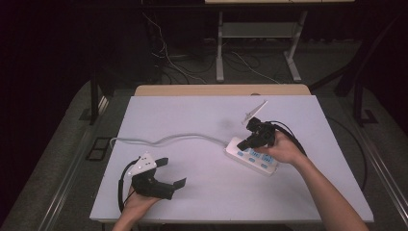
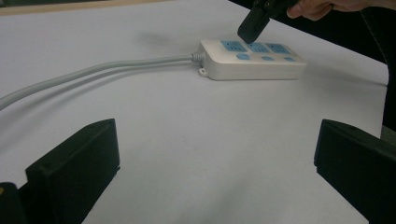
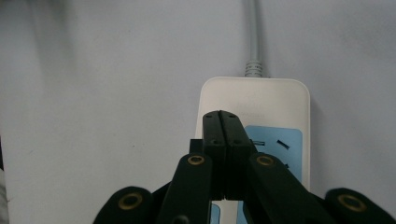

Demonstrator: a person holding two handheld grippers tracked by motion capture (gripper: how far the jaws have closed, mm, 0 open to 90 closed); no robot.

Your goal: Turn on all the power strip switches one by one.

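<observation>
White power strip [image 3: 254, 107] under tongs [image 3: 222, 116] (closed)

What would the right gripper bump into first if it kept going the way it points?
Most likely the white power strip. The right gripper, jaws shut, points down at the strip's cable end, beside a blue socket; whether it already touches is unclear.

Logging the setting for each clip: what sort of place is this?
Probably a lab or recording workspace: a white-topped table on grey floor with dark surroundings, loose cables and a desk frame behind, and a white power strip under the right gripper.
</observation>
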